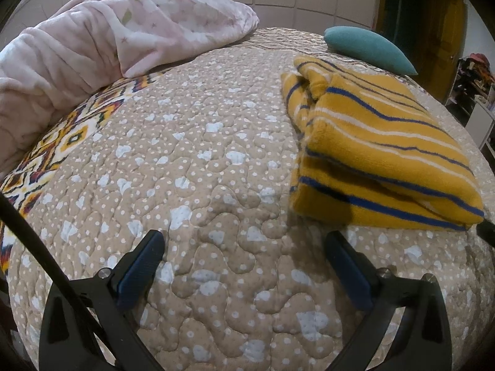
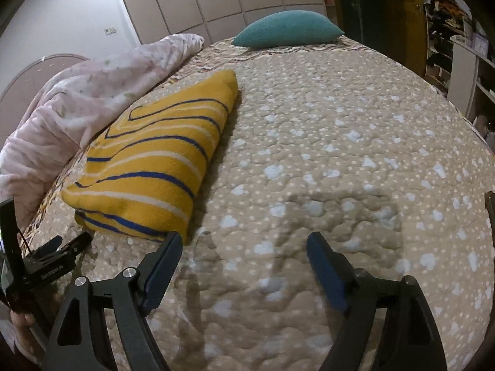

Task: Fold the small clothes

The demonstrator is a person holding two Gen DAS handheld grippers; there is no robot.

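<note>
Left claw [image 1: 244, 244]: lying nearest the lens, hanging above the bedspread [image 1: 198, 160] with its blue-padded jaws standing wide apart and nothing between them.

Right claw [image 2: 244, 247]: hanging over bare bedspread [image 2: 340, 142], jaws standing wide, nothing sitting between the blue pads; its left finger [image 2: 164, 262] is lying just beside the near corner of the garment, and contact cannot be judged.

Small garment [image 1: 380, 142]: yellow fleece with blue and white stripes, lying folded into a thick stack on the bed. In the left wrist view it is sitting beyond the right finger, toward the bed's right edge. In the right wrist view the same garment [image 2: 151, 160] is lying to the left of the claw, between it and the pink blanket.

Pink blanket [image 1: 102, 37]: crumpled in a heap, occupying the far left part of the bed; also showing along the left edge in the right wrist view [image 2: 92, 102].

Teal cushion [image 1: 368, 48]: resting at the far end of the bed, beyond the garment and apart from it; appearing at the bed's far edge in the right wrist view [image 2: 287, 29].

Hand [image 2: 21, 330]: showing in part at the lower left corner of the right wrist view, gripping the other tool.
</note>
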